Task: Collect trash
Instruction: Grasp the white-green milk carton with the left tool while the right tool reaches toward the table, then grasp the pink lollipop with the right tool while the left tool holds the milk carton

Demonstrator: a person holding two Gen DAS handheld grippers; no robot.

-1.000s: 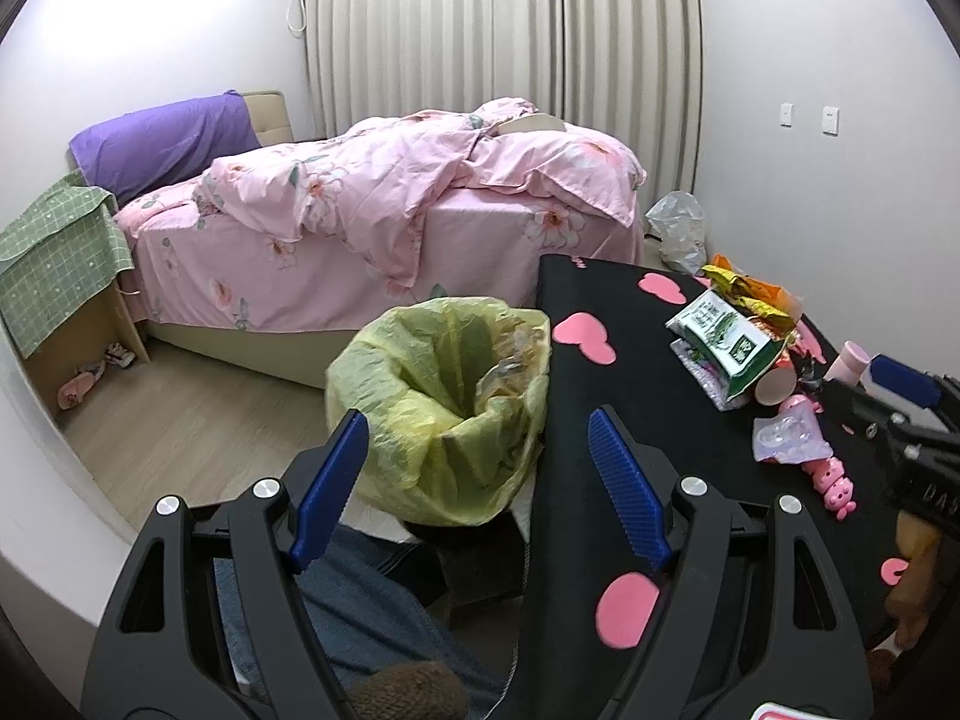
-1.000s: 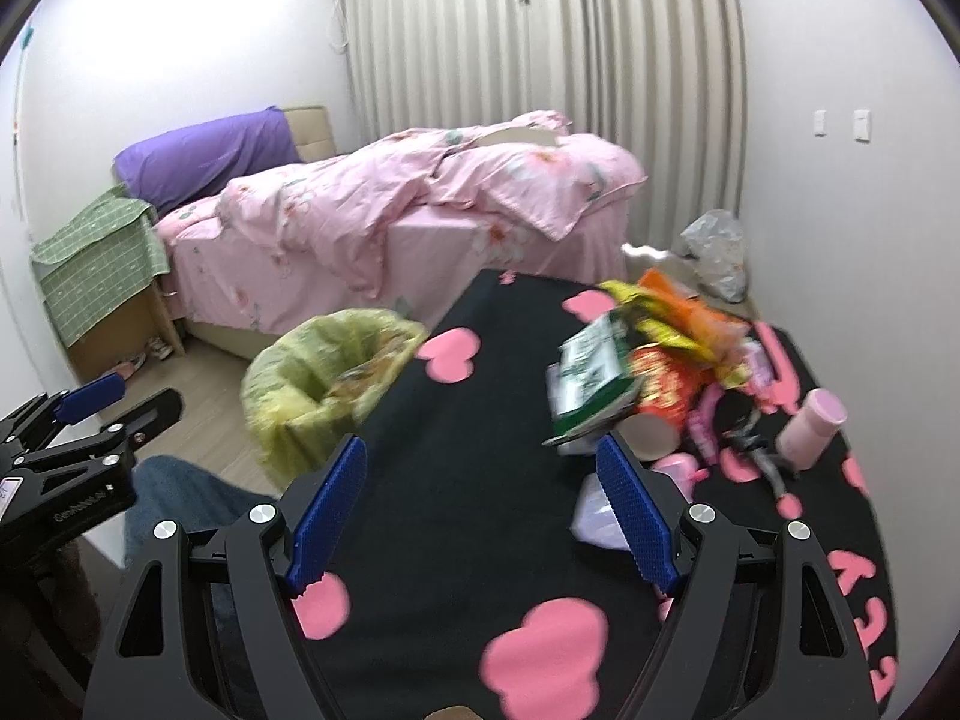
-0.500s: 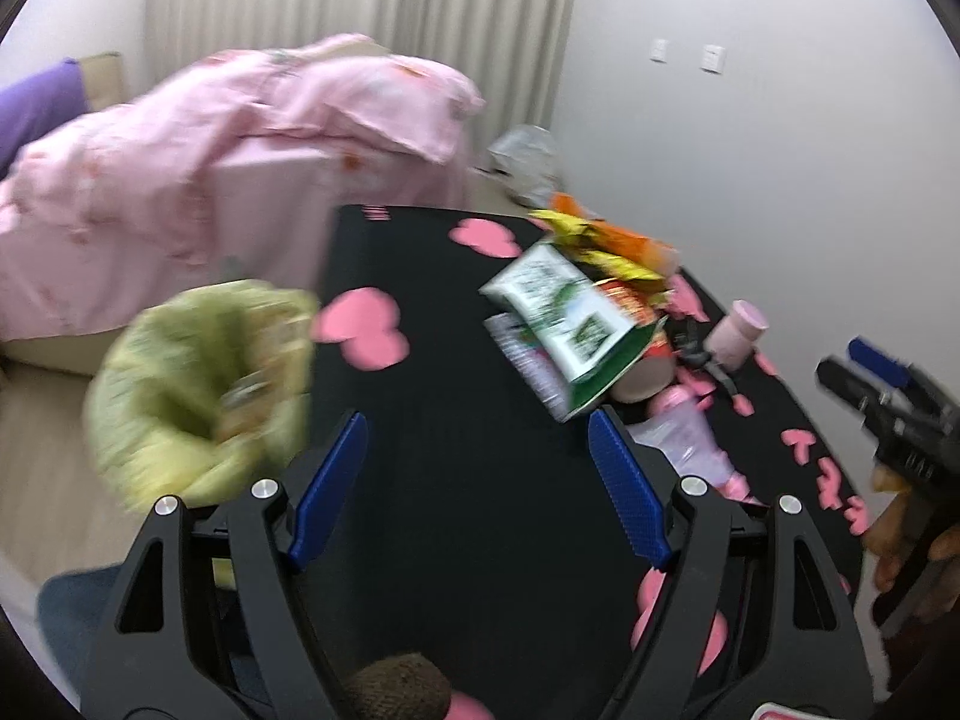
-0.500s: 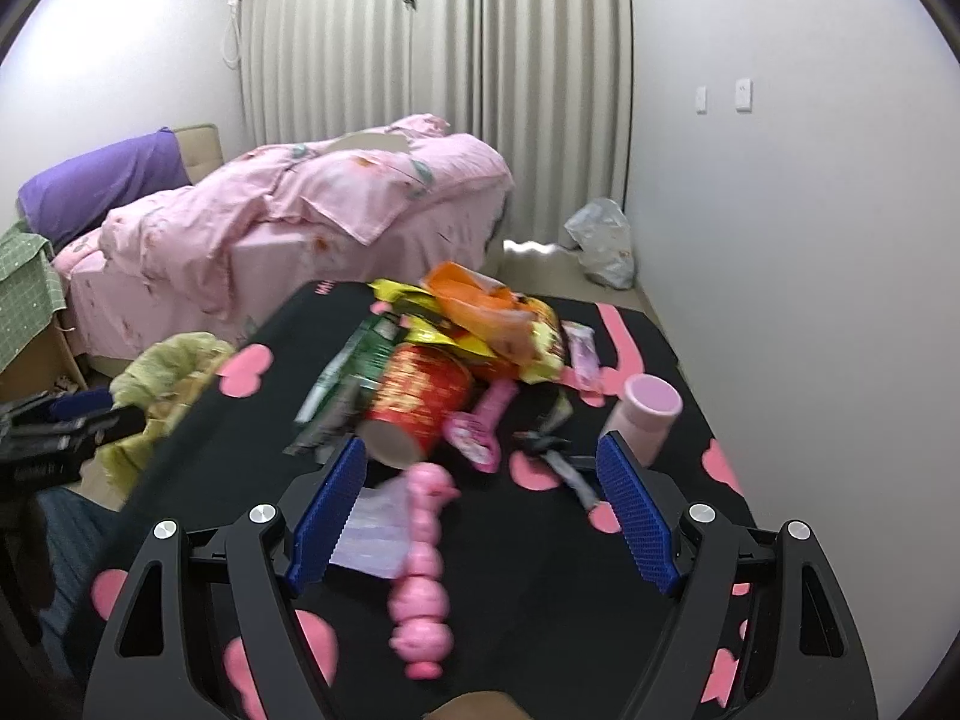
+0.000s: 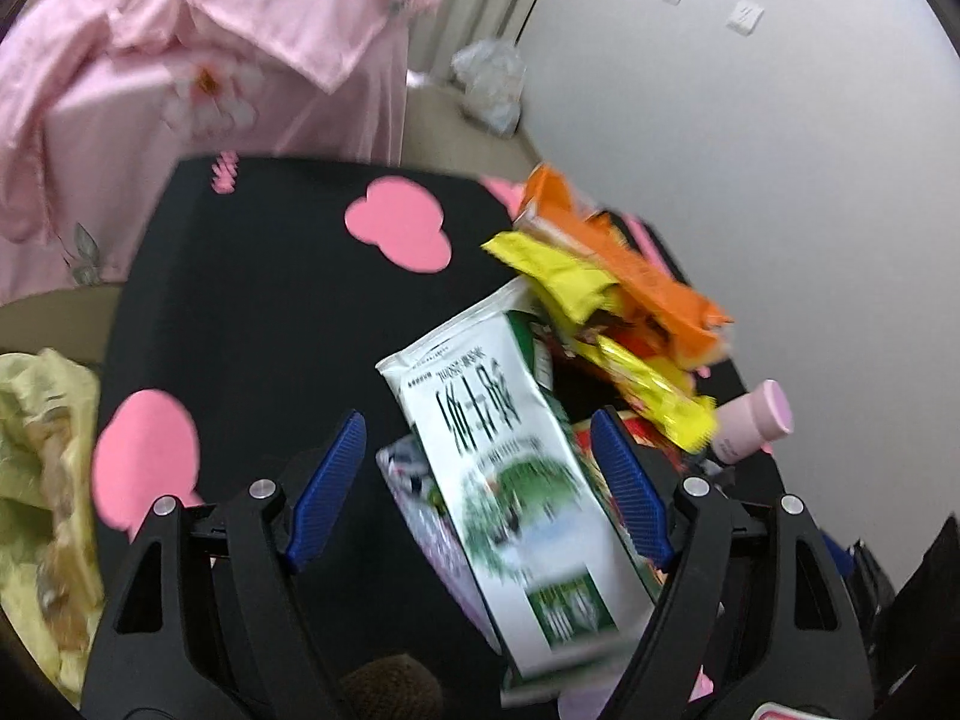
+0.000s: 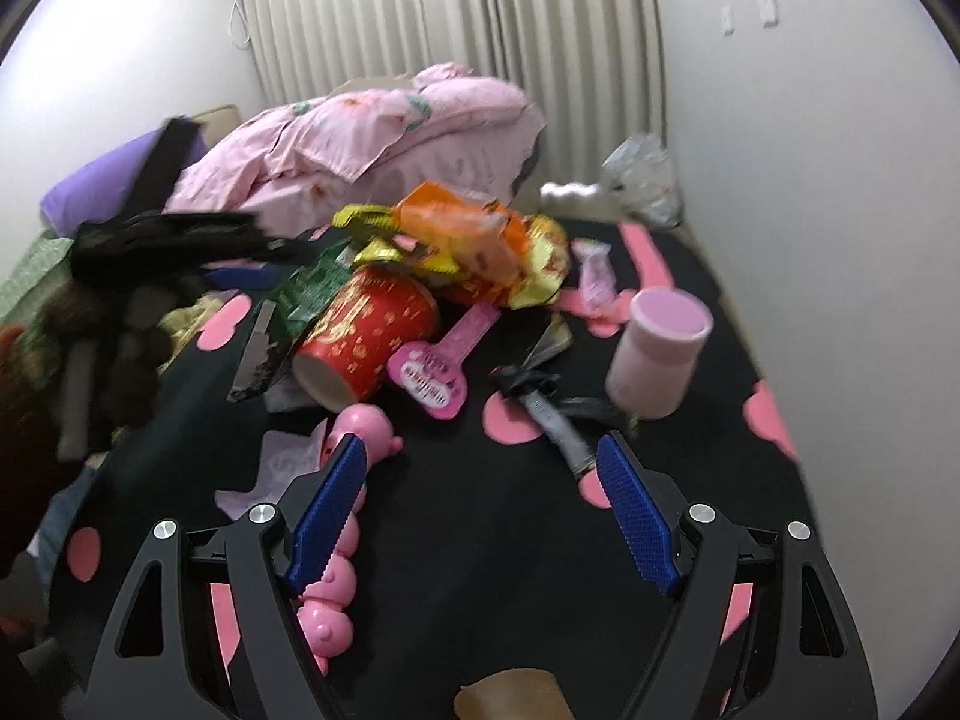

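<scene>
A heap of trash lies on the black table (image 5: 258,324) with pink hearts. In the left wrist view my left gripper (image 5: 477,480) is open, and a green-and-white packet (image 5: 504,468) lies between its blue pads. Orange wrappers (image 5: 630,264) and yellow wrappers (image 5: 558,276) lie just beyond it. The yellow-green trash bag (image 5: 42,468) sits at the far left. My right gripper (image 6: 480,510) is open over bare cloth, holding nothing. Ahead of it lie a red paper cup (image 6: 366,330) on its side, a black wrapper (image 6: 552,402) and a pink bottle (image 6: 660,348).
A pink pig toy (image 6: 336,540) lies by the right gripper's left finger, and a pink comb-shaped item (image 6: 438,366) lies beside the cup. The left gripper (image 6: 150,258) is a dark blur at the left. Behind are a pink bed (image 6: 384,132) and a white plastic bag (image 6: 642,180) on the floor.
My left gripper swung right, away from the trash bag, and closed in on the green-and-white packet. My right gripper turned right and moved nearer the heap. Both stayed open.
</scene>
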